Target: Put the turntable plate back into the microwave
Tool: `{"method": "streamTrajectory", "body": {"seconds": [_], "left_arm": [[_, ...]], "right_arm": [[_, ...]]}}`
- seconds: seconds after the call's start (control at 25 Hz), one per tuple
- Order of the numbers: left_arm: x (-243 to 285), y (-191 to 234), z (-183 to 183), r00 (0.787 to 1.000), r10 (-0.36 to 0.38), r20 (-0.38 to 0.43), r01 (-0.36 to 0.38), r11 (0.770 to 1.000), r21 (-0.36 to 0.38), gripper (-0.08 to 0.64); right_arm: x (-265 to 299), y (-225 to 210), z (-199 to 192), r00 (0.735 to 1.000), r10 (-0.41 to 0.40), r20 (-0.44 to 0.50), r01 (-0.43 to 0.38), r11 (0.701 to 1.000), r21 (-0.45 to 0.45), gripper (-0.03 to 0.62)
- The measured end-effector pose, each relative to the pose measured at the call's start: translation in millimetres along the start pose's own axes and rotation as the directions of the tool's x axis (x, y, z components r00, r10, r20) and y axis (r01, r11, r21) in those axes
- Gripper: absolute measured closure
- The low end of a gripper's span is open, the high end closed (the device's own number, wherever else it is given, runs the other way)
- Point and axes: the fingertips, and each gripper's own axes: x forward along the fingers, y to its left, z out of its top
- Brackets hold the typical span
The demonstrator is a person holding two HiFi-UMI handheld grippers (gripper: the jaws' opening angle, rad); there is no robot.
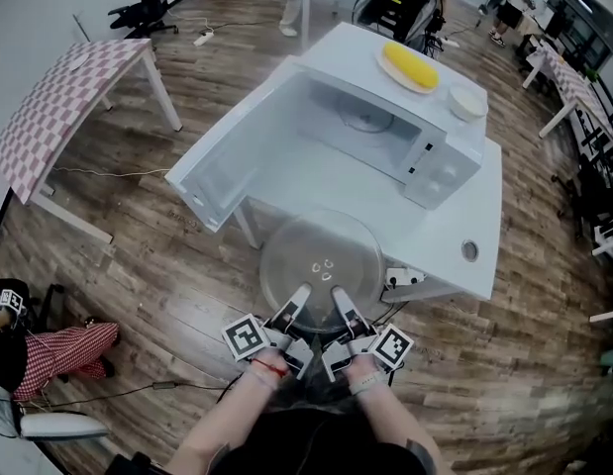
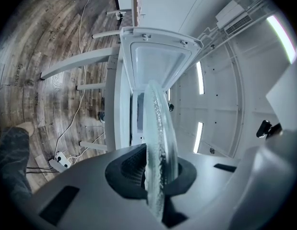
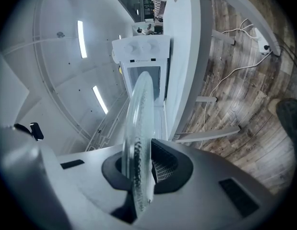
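Head view: the turntable plate (image 1: 321,257) is seen face-on, held clear of the microwave (image 1: 390,137) on its front side.
Task item location: the plate is outside the microwave, partly over the near edge of the white table (image 1: 479,216) on which the microwave stands.
Microwave: the door (image 1: 237,171) is swung fully open, and the cavity is exposed towards the plate.
Left gripper (image 1: 290,317): its jaws are clamped on the plate's rim at the edge farthest from the microwave.
Left gripper view: the plate's rim (image 2: 160,143) is seen edge-on, pinched between the dark pads (image 2: 131,169); the open microwave (image 2: 160,63) is in line beyond it.
Right gripper (image 1: 344,313): its jaws are likewise pinched on the same far edge, just beside the left gripper.
Right gripper view: the rim (image 3: 140,128) is gripped between the pads (image 3: 165,169); the microwave (image 3: 141,49) is directly ahead.
On top of the microwave: a yellow item on a dish (image 1: 409,66) and a small white bowl (image 1: 466,102) are noted.
Left of the microwave: a checked table (image 1: 58,107) stands well apart.
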Motion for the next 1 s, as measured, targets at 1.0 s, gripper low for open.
{"method": "streamTrajectory", "body": {"seconds": [1.0], "left_arm": [[67,22,40,1.000,0.021,-0.003,-0.021,1.000,-0.001,0.531]], "right_arm": [[60,-20,49,1.000,-0.012,0.011,0.012,1.000,0.012,0.552]]}}
